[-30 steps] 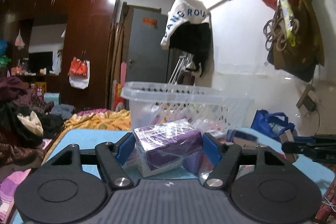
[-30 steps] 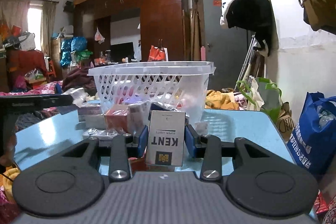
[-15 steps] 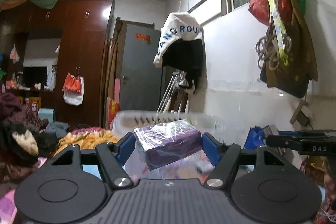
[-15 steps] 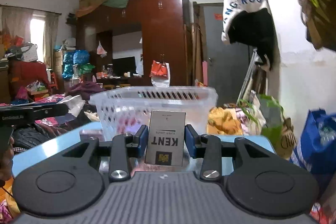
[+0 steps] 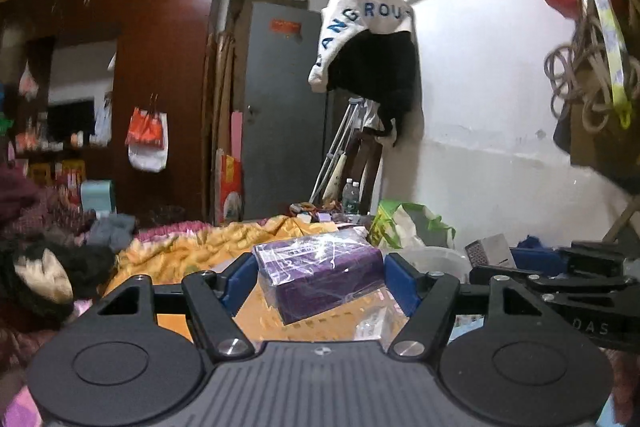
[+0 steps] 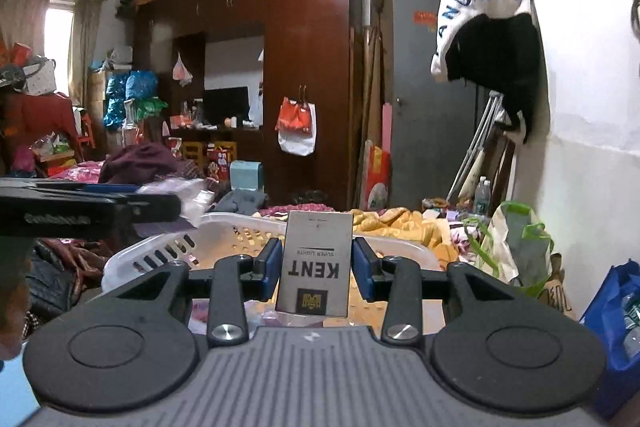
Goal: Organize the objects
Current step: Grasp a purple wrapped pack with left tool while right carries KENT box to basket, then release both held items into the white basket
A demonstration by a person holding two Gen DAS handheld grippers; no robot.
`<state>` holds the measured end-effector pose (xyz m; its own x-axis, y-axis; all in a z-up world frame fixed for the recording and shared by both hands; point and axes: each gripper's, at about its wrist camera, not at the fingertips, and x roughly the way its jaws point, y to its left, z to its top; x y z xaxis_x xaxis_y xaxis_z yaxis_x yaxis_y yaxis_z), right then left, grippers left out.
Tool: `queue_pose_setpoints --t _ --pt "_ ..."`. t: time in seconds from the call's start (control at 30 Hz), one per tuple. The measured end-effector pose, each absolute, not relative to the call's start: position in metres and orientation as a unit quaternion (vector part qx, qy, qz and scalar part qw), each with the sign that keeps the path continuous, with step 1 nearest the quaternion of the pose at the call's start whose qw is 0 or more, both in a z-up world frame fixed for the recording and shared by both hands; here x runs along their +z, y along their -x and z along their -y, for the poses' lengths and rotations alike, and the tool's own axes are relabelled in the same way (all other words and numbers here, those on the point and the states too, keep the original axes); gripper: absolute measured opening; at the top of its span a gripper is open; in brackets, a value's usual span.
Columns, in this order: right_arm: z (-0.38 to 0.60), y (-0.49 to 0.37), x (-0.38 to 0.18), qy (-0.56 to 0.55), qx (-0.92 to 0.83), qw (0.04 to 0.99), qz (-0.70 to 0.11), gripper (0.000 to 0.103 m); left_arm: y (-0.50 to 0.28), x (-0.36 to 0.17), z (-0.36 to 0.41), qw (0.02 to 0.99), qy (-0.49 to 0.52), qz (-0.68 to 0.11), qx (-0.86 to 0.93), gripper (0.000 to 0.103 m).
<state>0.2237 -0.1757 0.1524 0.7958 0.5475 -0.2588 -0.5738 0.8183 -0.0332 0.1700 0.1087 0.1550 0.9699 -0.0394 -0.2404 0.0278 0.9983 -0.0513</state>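
Right wrist view: right hand-held gripper (image 6: 314, 269) clamps the Kent pack (image 6: 314, 265), left hand-held gripper (image 5: 320, 281) the purple box (image 5: 320, 277); release both low inside the basket (image 6: 168, 247).

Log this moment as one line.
left gripper: purple box held | right gripper: Kent pack held | both above basket
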Motion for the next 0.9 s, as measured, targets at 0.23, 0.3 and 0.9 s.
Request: queue_pose_setpoints --t 0.23,0.3,0.9 --pt "0.194 -0.182 0.140 0.068 0.297 0.949 -0.078 0.103 -0.153 0.140 -0.122 0.991 0.044 -0.128 -0.024 0.082" --pt "0.210 -0.166 0.135 0.054 0.317 0.943 -0.086 0.103 -0.134 0.139 -0.124 0.991 0.046 -0.123 -0.027 0.082" --pt "0.282 -0.055 0.028 0.037 0.322 0.941 -0.096 0.101 0.011 0.029 -0.046 0.985 0.002 -0.144 -0.099 0.087"
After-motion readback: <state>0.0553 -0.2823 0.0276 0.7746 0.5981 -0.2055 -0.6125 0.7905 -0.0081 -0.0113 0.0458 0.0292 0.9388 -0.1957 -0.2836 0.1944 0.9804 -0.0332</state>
